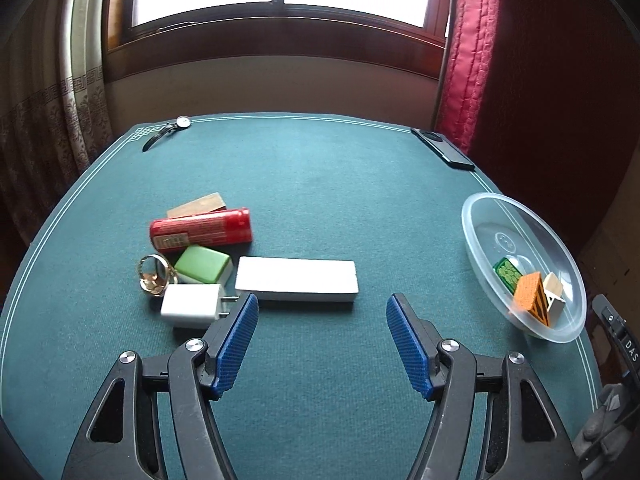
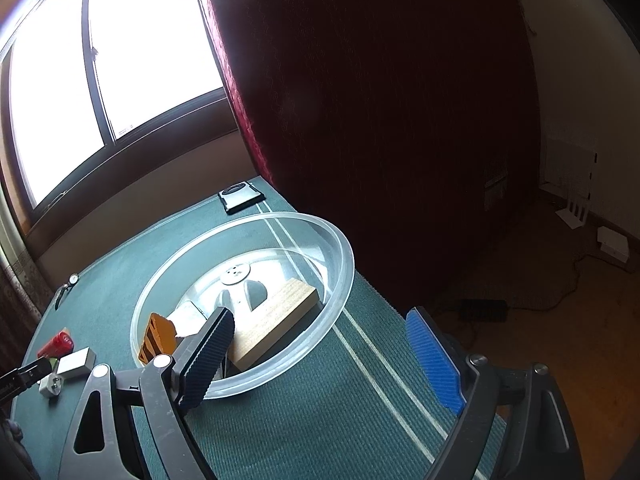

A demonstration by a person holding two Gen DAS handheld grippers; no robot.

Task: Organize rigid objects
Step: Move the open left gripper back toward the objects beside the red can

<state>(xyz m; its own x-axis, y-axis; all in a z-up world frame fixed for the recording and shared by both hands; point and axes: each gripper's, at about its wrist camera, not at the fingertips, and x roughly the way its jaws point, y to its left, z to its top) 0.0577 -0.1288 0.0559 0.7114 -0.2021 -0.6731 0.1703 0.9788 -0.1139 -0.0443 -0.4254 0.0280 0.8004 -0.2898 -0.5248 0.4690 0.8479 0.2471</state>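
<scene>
In the left wrist view, my left gripper [image 1: 322, 308] is open and empty, just in front of a flat white box [image 1: 296, 280]. Left of it lie a white charger plug [image 1: 192, 310], a green block [image 1: 204, 264], a gold ring [image 1: 154, 274], a red can [image 1: 202, 230] on its side and a tan block [image 1: 198, 205]. A clear plastic bowl [image 1: 480, 216] at the right holds a green tile [image 1: 507, 274], an orange block [image 1: 530, 294] and a wooden block [image 1: 555, 286]. In the right wrist view, my right gripper [image 2: 320, 326] is open and empty over the bowl's [image 2: 344, 264] near rim; inside lie the wooden block [image 2: 276, 320] and orange block [image 2: 156, 340].
A wristwatch [image 1: 176, 126] lies at the green table's [image 1: 320, 184] far left corner, a black phone [image 1: 444, 148] at the far right corner. A red curtain [image 1: 472, 60] hangs right of the table. The table's right edge drops to the floor [image 2: 560, 300].
</scene>
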